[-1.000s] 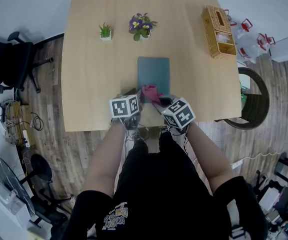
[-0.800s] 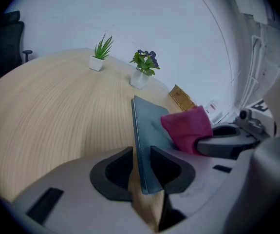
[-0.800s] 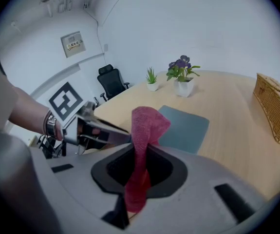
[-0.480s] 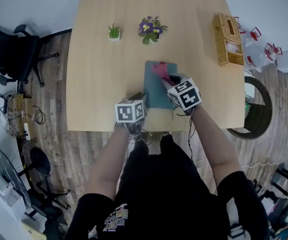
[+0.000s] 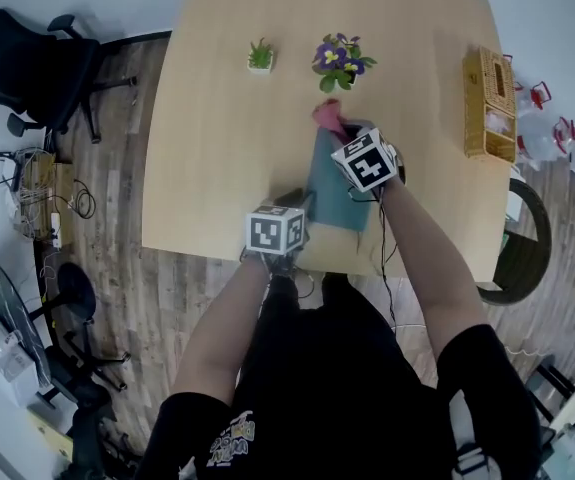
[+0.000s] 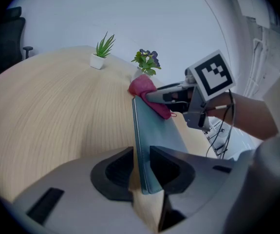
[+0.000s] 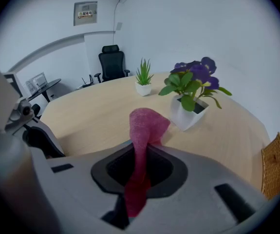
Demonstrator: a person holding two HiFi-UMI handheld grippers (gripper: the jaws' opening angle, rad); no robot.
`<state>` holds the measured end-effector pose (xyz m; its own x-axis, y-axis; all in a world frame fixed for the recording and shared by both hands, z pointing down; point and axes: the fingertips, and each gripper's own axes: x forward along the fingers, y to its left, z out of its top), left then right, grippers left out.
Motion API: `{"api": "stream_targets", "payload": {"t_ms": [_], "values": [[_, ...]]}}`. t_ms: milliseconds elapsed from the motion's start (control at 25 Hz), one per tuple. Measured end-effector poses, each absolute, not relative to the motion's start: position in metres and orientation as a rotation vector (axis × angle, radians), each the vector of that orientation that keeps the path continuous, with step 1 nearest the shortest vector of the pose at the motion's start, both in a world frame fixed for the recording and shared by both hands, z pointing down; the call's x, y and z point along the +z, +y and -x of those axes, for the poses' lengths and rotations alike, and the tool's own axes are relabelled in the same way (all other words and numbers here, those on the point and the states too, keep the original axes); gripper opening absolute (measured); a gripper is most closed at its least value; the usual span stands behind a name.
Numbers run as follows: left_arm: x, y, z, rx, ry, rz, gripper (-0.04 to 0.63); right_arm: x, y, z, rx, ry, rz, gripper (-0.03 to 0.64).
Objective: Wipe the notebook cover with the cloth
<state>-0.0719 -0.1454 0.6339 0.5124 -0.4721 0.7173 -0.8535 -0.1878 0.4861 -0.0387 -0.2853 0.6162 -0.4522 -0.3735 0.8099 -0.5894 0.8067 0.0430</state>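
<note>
Black short-sleeved shirt (image 5: 337,388), grey jaws, black-and-white marker cubes (image 5: 275,230), dark cables (image 5: 382,258)

Flat teal notebook (image 5: 333,194), crumpled pink cloth (image 5: 327,118) at its far edge

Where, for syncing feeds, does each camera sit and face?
Head view: on the head, steeply down at the table; left claw, right claw, forearms show.
Left gripper view: on left claw, closing on the notebook, faces right claw.
Right gripper view: on right claw gripping the cloth, faces flowerpot.
Shared: both gripper views show cloth, flowerpot.
</note>
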Motion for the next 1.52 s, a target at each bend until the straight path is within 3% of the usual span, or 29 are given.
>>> {"api": "stream_targets", "payload": {"t_ms": [920,1520], "values": [[0.635,-0.144,0.074,0.523,-1.105,-1.832,0.095,0.622,-0.217,0.072,0.140,-2.118,-0.483,0.058],[0.636,-0.144,0.075,0.531,-1.111,-1.835,0.095,0.621,-0.157,0.061,0.445,-2.208,-0.563,0.058]]}}
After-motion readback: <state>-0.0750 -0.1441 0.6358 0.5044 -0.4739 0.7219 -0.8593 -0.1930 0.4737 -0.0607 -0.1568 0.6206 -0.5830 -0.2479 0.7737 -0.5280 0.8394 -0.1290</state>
